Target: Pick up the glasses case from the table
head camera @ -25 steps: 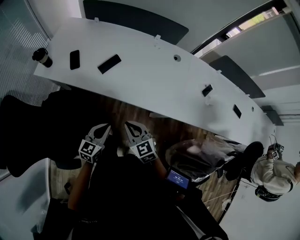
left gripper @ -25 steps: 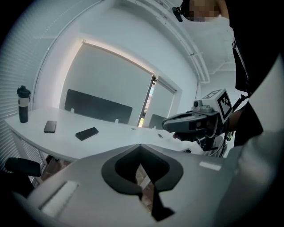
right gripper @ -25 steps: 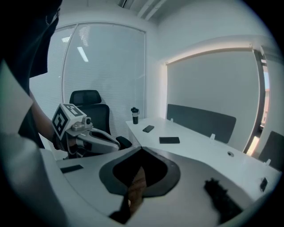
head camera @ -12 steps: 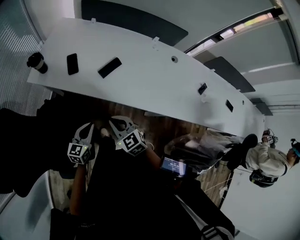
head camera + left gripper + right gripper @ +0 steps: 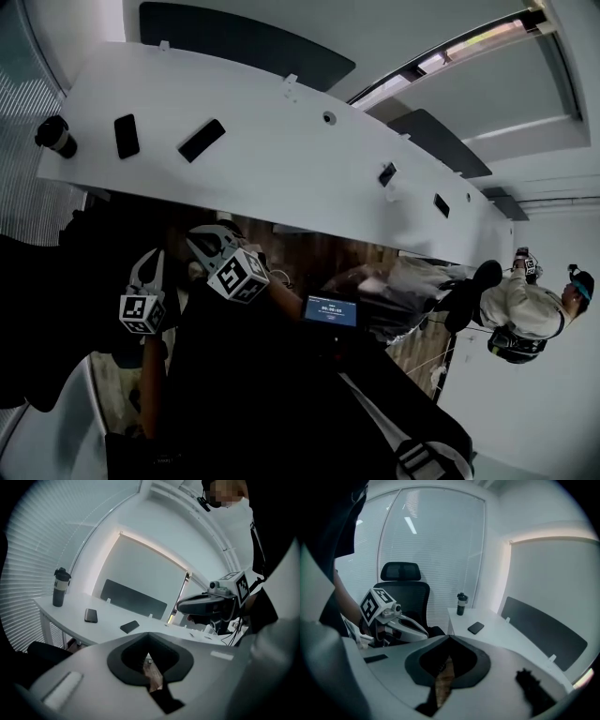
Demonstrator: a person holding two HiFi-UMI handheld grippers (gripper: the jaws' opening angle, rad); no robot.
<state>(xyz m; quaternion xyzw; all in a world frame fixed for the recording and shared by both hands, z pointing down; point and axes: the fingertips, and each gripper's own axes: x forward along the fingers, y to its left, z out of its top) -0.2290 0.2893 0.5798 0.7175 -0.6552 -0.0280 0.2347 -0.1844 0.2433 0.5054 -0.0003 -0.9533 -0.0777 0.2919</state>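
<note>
A long, curved white table [image 5: 281, 164] with a smooth matte top carries 3 dark things. At its end stands a lidded cylindrical tumbler [image 5: 53, 136], its contents hidden. Near it lies a flat black phone [image 5: 125, 136]. Beside the phone lies the glasses case [image 5: 201, 140], a slim black oblong, closed. The left claw [image 5: 150, 258] and right claw [image 5: 199, 239] are each pressed together on nothing, well apart from the case.

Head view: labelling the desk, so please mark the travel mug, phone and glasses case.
travel mug [image 5: 56, 137], head view, its body.
phone [image 5: 125, 136], head view, middle of its face.
glasses case [image 5: 201, 140], head view, middle of its top.
</note>
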